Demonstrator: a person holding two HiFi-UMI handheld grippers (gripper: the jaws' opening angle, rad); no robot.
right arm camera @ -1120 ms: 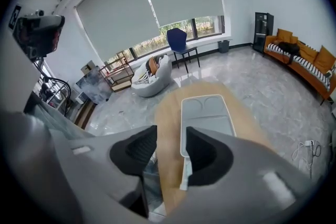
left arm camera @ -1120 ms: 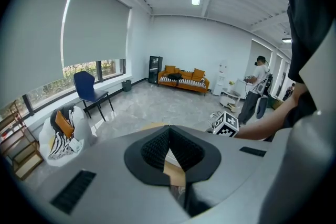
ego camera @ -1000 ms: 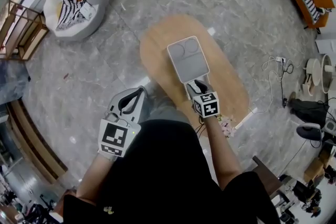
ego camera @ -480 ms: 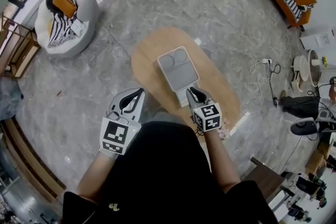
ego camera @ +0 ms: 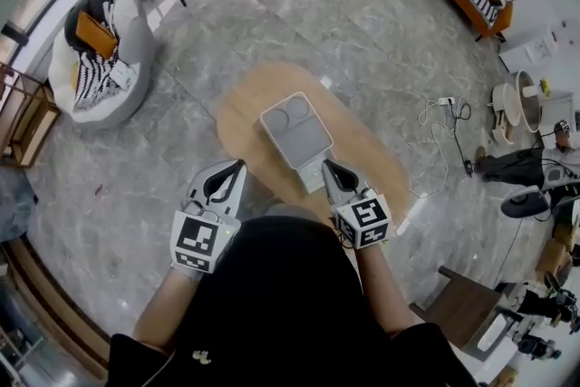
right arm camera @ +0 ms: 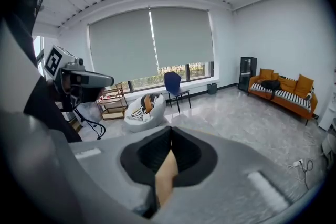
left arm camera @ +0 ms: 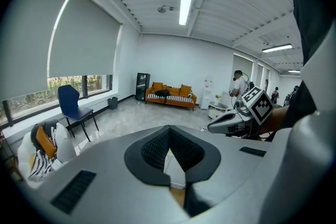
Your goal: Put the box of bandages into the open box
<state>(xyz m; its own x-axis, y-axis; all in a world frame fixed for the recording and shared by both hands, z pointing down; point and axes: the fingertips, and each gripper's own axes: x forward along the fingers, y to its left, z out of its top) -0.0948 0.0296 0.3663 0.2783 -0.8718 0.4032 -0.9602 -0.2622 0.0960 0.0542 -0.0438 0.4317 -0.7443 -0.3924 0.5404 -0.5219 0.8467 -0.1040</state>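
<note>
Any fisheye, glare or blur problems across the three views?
Head view: strong fisheye, with the floor curving round the table; light is even and the centre is sharp. Left gripper view: black vignette in the corners, ceiling light nearly blown out, near foreground soft. Right gripper view: same dark corners, blinds evenly lit, near foreground blurred.

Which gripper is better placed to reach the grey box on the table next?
Right. The right gripper sits over the table, beside the near end of the grey box. The left gripper is farther off, at the table's left edge. Both have shut jaws.
</note>
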